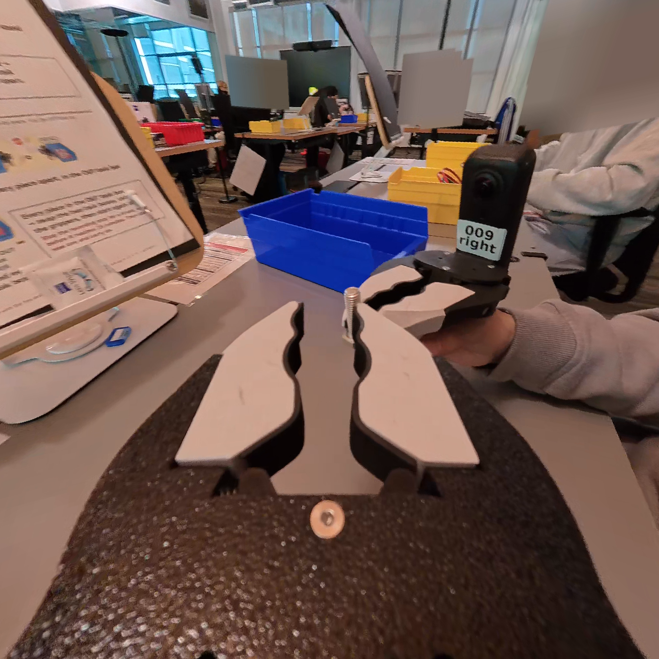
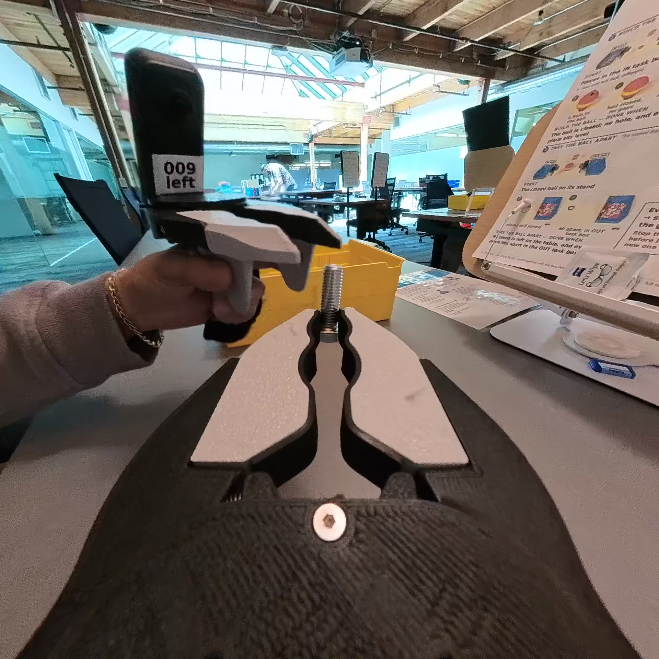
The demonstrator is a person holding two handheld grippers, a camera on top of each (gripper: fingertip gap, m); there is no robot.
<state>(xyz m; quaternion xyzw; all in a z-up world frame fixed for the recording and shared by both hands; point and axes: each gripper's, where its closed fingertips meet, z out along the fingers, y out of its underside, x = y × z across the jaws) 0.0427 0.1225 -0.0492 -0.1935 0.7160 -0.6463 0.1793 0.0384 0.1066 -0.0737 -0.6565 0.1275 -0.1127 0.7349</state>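
Note:
A silver threaded bolt [image 2: 331, 296] stands upright, head down, over the grey table [image 2: 463, 392]. My right gripper [image 2: 330, 319] is shut on its lower shank, with both pads pressed to it. In the left wrist view the bolt [image 1: 351, 313] rises just beside the tip of my left gripper's right finger [image 1: 378, 342]. My left gripper [image 1: 328, 315] is open, with bare table showing between its fingers. In the right wrist view the left gripper [image 2: 299, 264] hangs just left of and above the bolt's top. The right gripper [image 1: 371, 297] reaches in from the right, held by a hand.
A blue bin [image 1: 331, 242] stands beyond the grippers, and yellow bins [image 1: 420, 192] lie farther right. One yellow bin [image 2: 356, 281] sits behind the bolt. An instruction board on a white stand [image 1: 71, 178] is to the left, with a small blue card [image 1: 117, 337] on its base. A bagged paper sheet [image 2: 463, 296] lies flat. My two grippers' fingertips are within a few centimetres of each other.

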